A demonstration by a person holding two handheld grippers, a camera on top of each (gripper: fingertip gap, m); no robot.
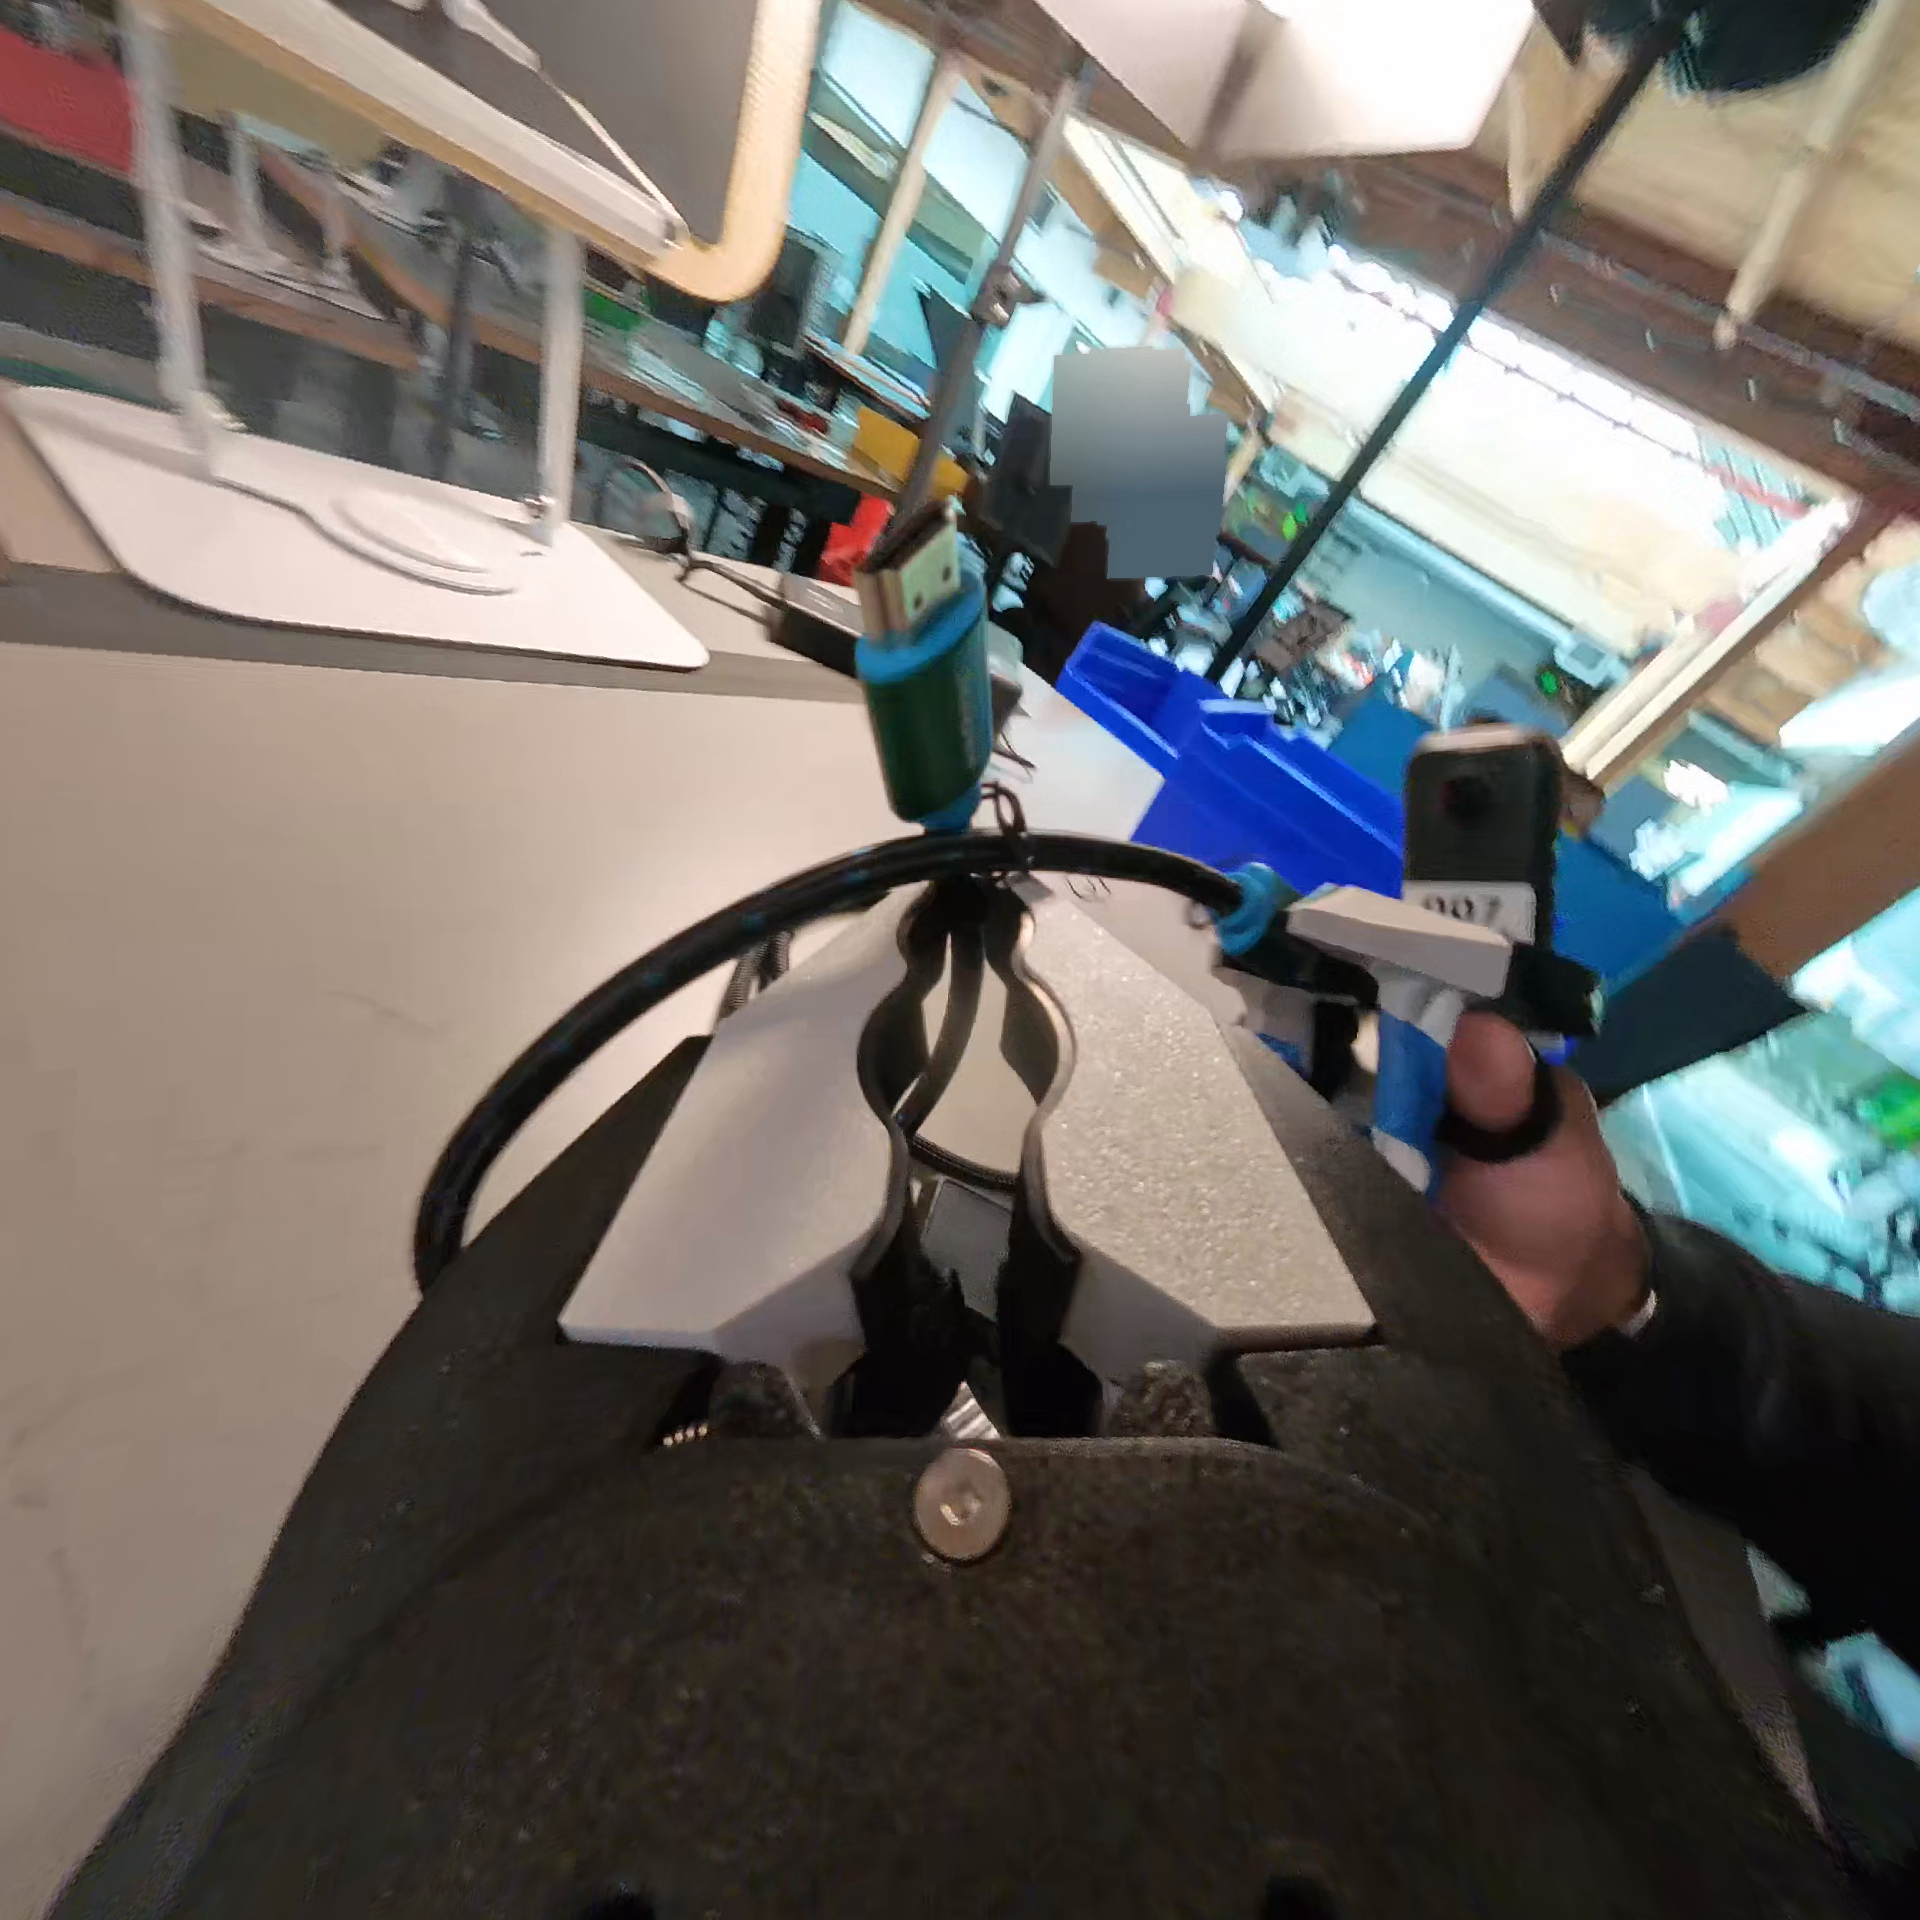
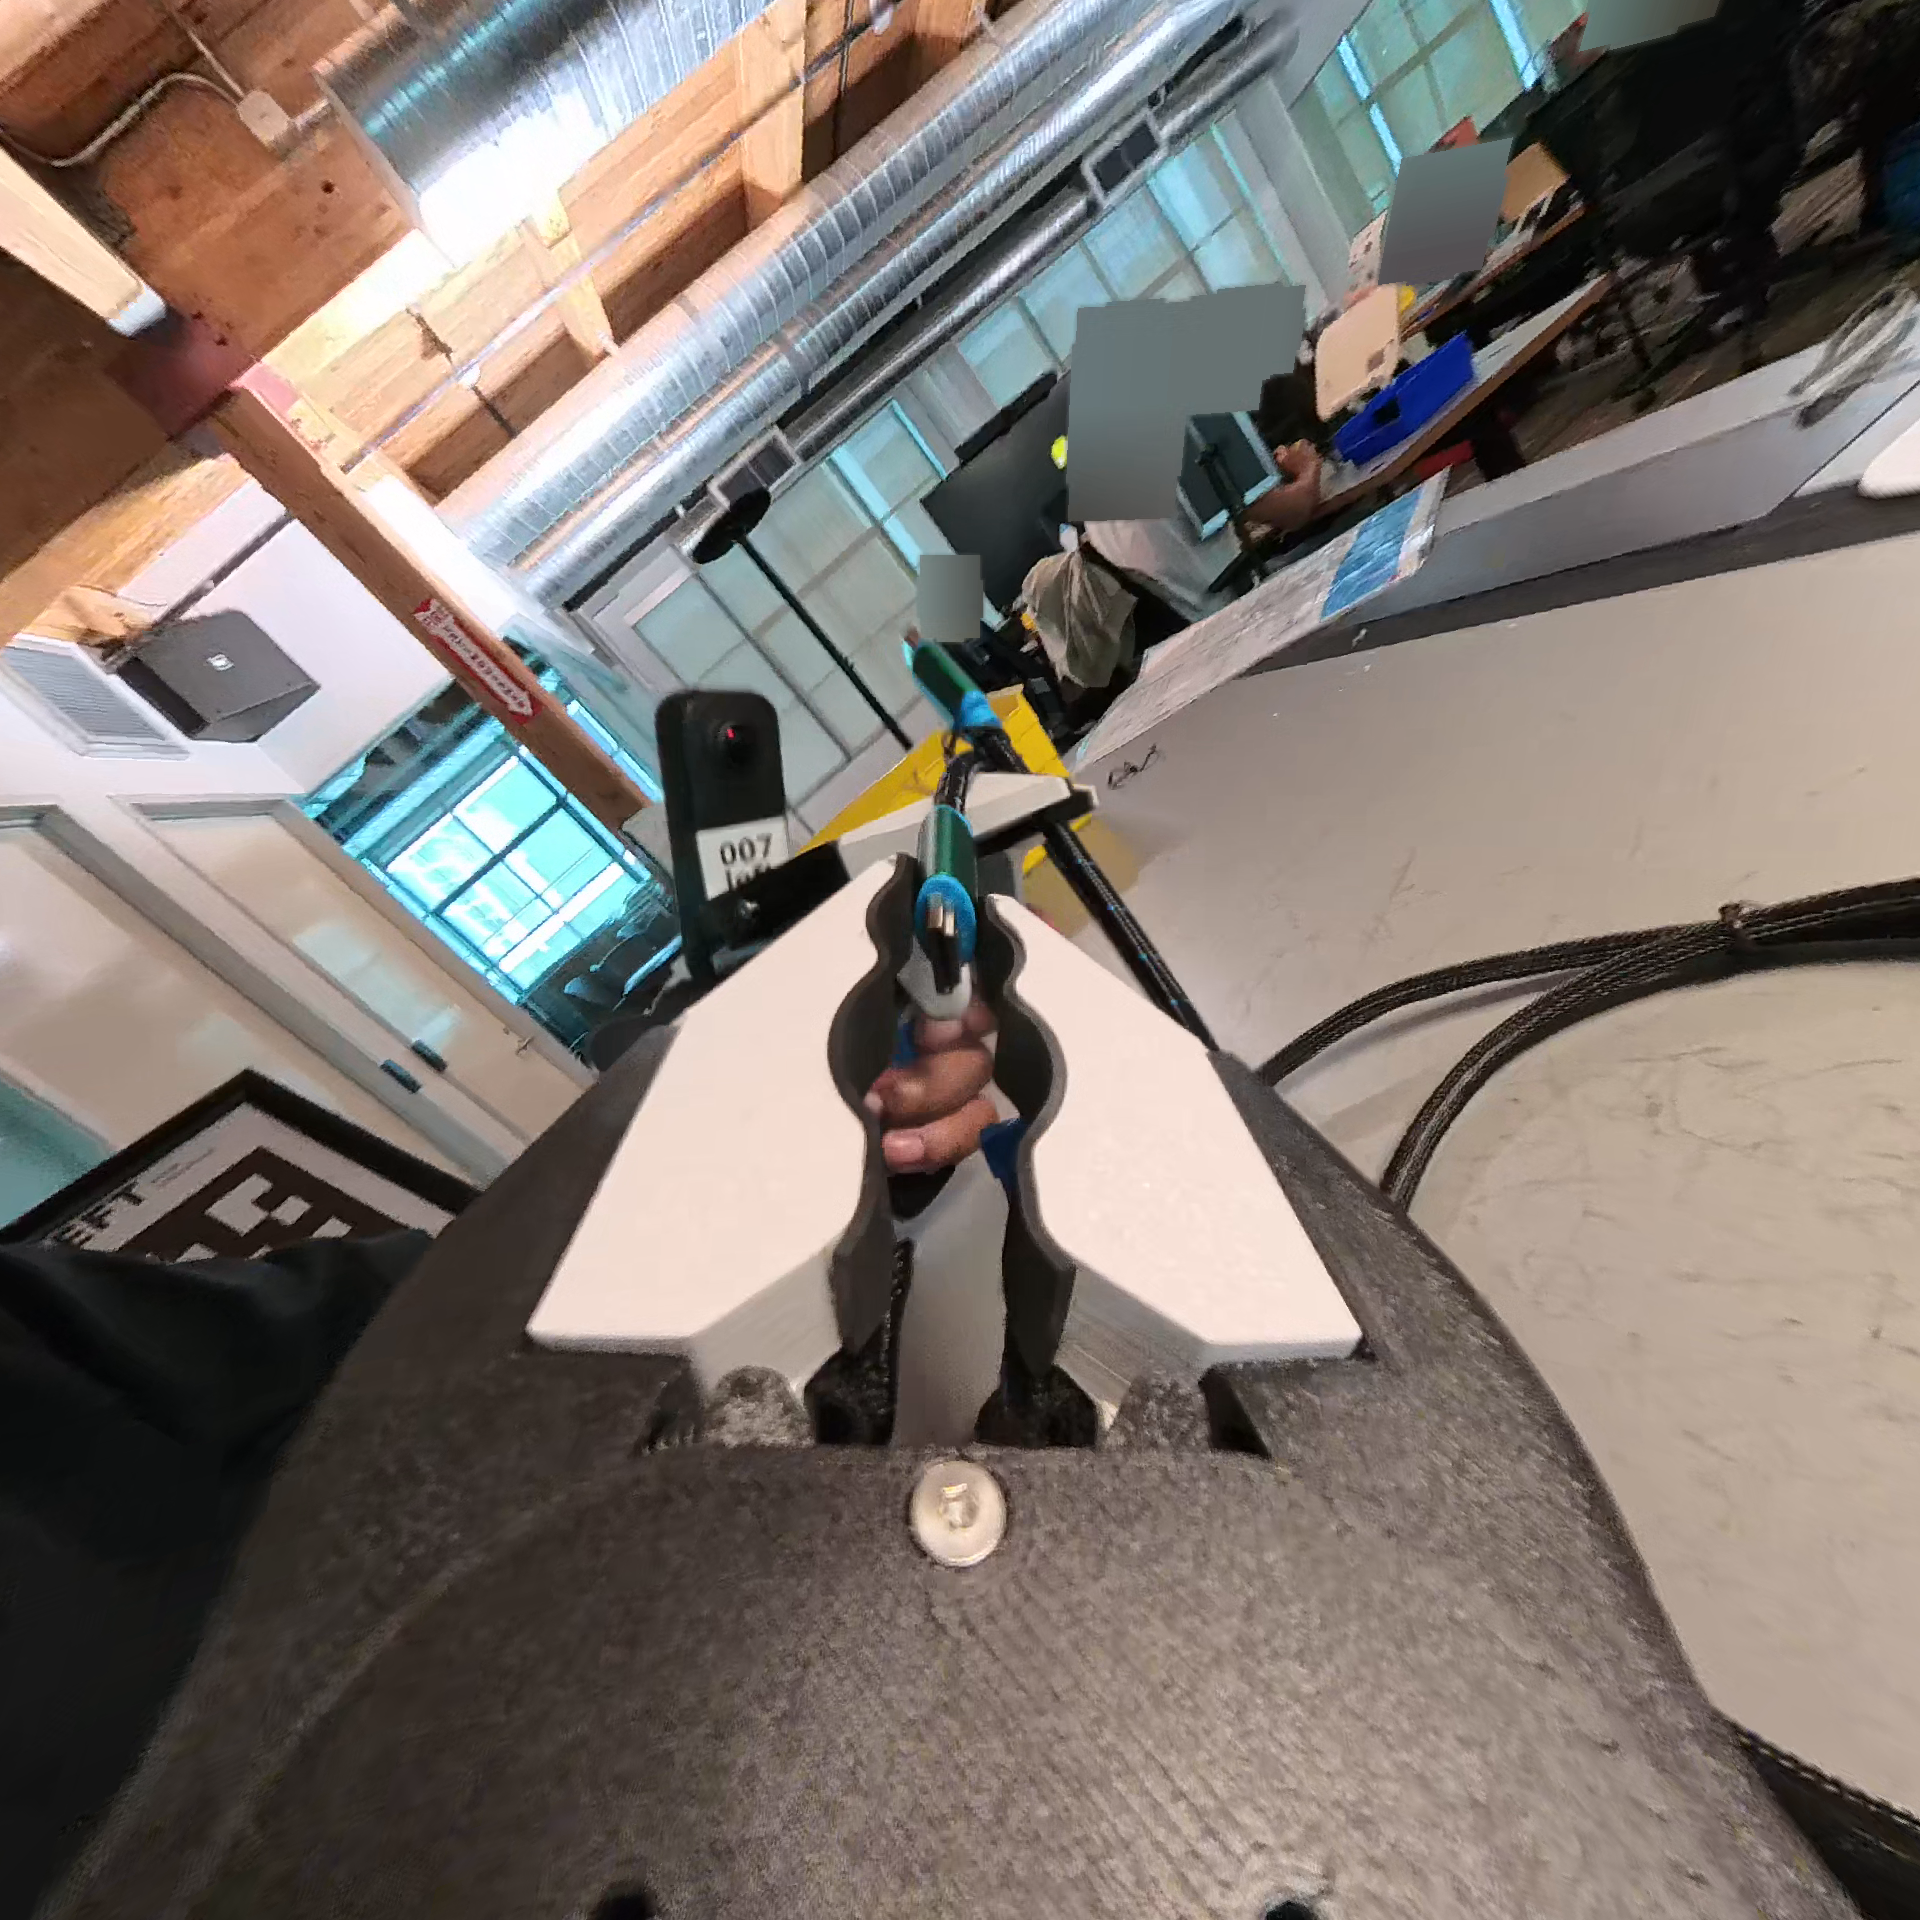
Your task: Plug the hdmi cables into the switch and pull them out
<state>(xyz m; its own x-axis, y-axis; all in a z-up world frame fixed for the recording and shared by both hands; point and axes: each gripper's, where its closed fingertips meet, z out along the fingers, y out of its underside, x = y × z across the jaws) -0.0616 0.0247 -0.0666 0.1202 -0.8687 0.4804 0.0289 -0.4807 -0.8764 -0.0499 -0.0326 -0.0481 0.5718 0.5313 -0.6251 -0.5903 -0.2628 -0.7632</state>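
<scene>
In the left wrist view my left gripper [image 1: 966,902] is shut on a black braided HDMI cable [image 1: 582,1013] just below its green and blue plug [image 1: 925,686]. The plug stands up past the fingertips with its metal end free. The cable loops left and runs to my right gripper [image 1: 1283,925], held by a hand [image 1: 1507,1132]. In the right wrist view my right gripper [image 2: 940,899] is shut on the cable's other green plug [image 2: 943,862], metal end pointing back at the camera. The left gripper [image 2: 1003,800] and first plug [image 2: 940,673] show beyond. A small dark box [image 1: 808,613], perhaps the switch, lies on the table.
Both grippers are held above a grey table [image 1: 312,935]. A white monitor stand base [image 1: 364,540] sits at the back left, blue bins [image 1: 1226,748] behind. More black braided cables [image 2: 1558,966] curve over the table on the right. People sit at desks farther off. The left gripper's tips are roughly 6 cm from the right gripper's. It is some 35 cm from my left tips to the white monitor stand base [image 1: 364,540].
</scene>
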